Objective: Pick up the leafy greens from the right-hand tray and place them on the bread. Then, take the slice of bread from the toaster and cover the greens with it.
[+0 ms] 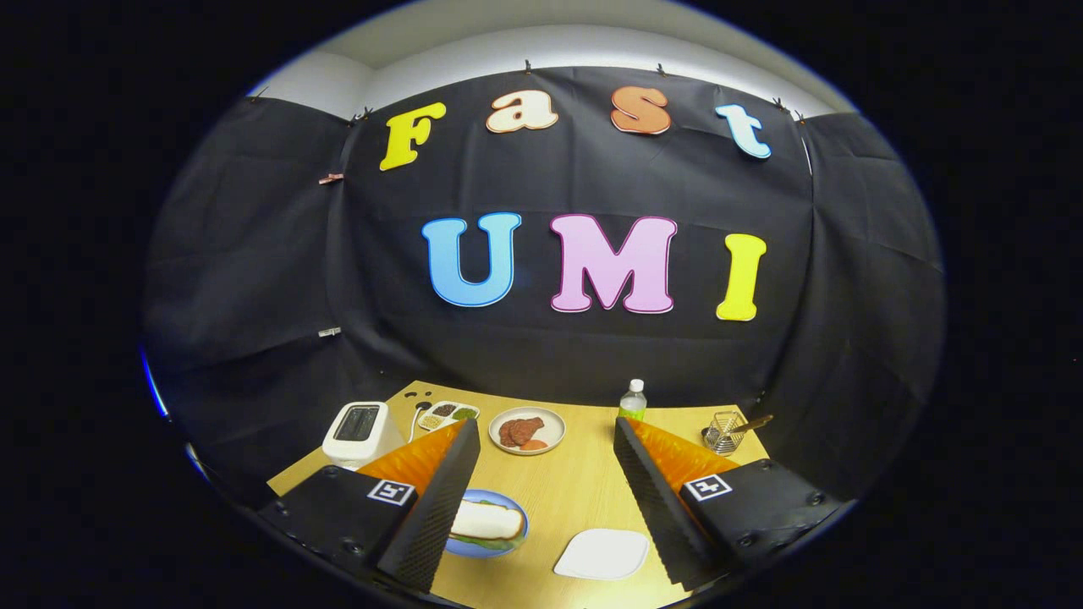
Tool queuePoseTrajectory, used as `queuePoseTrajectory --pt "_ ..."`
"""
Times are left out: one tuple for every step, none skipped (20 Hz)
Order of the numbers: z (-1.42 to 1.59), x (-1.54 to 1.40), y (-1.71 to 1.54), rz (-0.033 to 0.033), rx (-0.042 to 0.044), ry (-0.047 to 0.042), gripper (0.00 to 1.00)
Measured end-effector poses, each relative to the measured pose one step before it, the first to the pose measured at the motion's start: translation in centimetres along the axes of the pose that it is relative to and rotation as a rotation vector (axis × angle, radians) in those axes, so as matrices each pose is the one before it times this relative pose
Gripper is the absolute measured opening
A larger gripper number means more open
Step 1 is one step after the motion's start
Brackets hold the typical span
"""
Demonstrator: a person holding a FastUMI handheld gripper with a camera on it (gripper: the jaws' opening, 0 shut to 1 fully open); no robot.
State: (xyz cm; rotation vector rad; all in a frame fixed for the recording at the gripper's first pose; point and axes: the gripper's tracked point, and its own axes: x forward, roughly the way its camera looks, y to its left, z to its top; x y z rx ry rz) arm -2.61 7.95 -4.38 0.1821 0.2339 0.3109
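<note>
The gripper hung with its jaws spread wide and empty above the light wooden table, where a white bread slice covered leafy greens on a round blue plate beside its left finger, near a white toaster.

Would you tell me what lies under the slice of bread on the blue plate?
Green leaves peek out beneath the bread slice on the blue plate. Whatever lies further under it is covered by the slice and the near finger. The gripper hangs open above the table.
</note>
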Motion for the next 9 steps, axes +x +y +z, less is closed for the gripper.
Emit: queuePoseTrajectory --pt "0.198 0.003 -0.044 0.00012 -0.00777 -0.00305 0.99" --pt "0.269 -0.025 0.008 0.00086 -0.00344 -0.00495 0.99" --pt "0.355 -0.079 0.041 0.00098 0.00168 -0.00656 0.99" --pt "0.191 0.008 -0.013 -0.00196 0.00294 -0.00788 0.99" --pt "0.181 0.000 0.014 -0.00012 0.00163 -0.00413 0.99" --pt "-0.071 -0.044 0.039 0.00024 0.00166 -0.00091 0.99" --pt "-0.143 -0.012 0.122 0.00231 -0.00086 0.00367 0.99" --pt "-0.185 -0.061 0.059 0.00221 -0.00002 0.00510 0.99" --pt "-0.150 0.005 -0.025 0.00018 0.00187 0.00526 0.99"
